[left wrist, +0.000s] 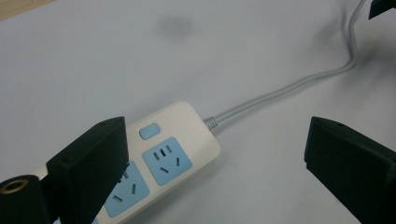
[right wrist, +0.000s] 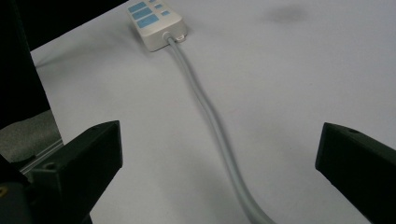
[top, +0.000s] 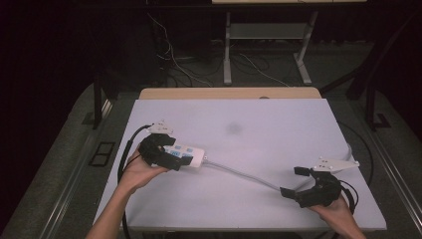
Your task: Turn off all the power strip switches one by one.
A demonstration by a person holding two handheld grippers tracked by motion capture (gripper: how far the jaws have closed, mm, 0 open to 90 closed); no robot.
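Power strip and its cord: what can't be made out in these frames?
- Power strip: left gripper view, its near end hidden behind the black jaw and cut by the bottom edge; socket count unclear.
- Cord: right gripper view, runs off the bottom edge; plug end unseen.
- High view: left gripper covers part of the strip.

In the high view, the left gripper [top: 166,149] covers the near end of the power strip [top: 191,154]. In the left gripper view, a black jaw hides part of 1 blue socket [left wrist: 127,189]. The grey cord [right wrist: 219,135] runs off the bottom edge of the right gripper view.
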